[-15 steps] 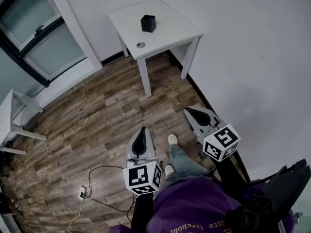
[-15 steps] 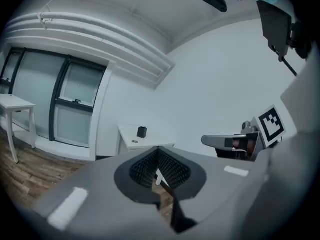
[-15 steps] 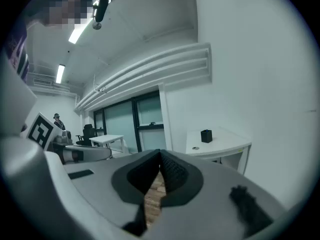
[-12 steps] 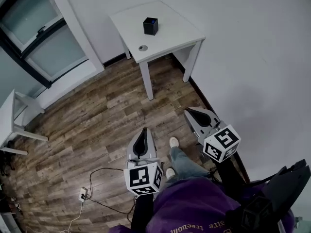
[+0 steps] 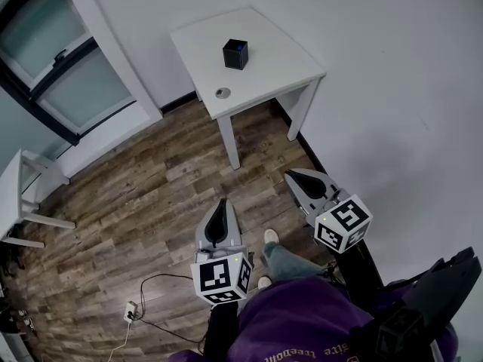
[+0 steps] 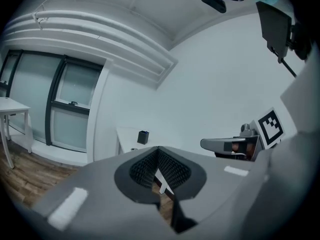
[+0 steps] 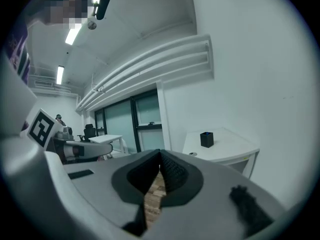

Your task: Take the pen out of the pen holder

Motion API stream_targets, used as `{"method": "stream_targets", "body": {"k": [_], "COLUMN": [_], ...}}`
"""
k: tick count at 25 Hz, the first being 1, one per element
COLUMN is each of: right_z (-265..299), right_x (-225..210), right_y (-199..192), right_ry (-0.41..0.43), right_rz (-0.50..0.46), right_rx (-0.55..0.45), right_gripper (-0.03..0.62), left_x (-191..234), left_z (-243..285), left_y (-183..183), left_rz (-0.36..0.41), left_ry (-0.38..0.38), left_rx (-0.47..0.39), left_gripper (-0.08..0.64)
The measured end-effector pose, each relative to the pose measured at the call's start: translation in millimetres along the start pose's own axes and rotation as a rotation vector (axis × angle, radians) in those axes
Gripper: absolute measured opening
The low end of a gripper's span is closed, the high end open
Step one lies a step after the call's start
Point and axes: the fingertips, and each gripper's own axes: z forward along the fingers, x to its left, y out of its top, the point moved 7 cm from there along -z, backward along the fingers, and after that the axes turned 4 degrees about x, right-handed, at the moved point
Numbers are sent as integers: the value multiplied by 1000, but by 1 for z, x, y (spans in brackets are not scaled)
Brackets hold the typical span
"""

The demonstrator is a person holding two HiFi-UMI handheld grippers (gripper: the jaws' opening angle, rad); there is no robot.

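1. Counting the tools: two grippers. The left gripper (image 6: 158, 149) and the right gripper (image 7: 160, 153) each have both jaws closed tip to tip, with nothing between the ribbed black pads.
2. One pen holder (image 5: 235, 53), a small black cube with an open top, stands upright on the table (image 5: 279, 59), well apart from both grippers. A blue glint shows inside it, too small to make out as a pen.
3. One small round grey disc (image 5: 223, 93) lies on the same tabletop near its front edge, apart from the holder.
4. Two tables show in all. One is this square white table on straight legs; a second white table (image 5: 11, 183) sits at the left edge of the head view.
5. One window (image 5: 45, 81) has dark frame bars and pale frosted panes.
6. The floor (image 5: 151, 194) is mottled brown wood planking.
7. Both gripper bodies are smooth grey shells tapering to a point.
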Motion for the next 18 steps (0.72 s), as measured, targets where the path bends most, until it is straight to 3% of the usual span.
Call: {"method": "stream_targets", "body": {"k": [18], "right_z": [69], "right_x": [-96], "right_y": [41], "right_ry": [54], "right_rz": [-46], "right_rx": [-3], "right_gripper": [9], "left_x": [7], "left_z": [96], "left_y": [36], "left_rz": [-23], "left_ry": [92], "left_rx": [-22], "left_gripper": [6]}}
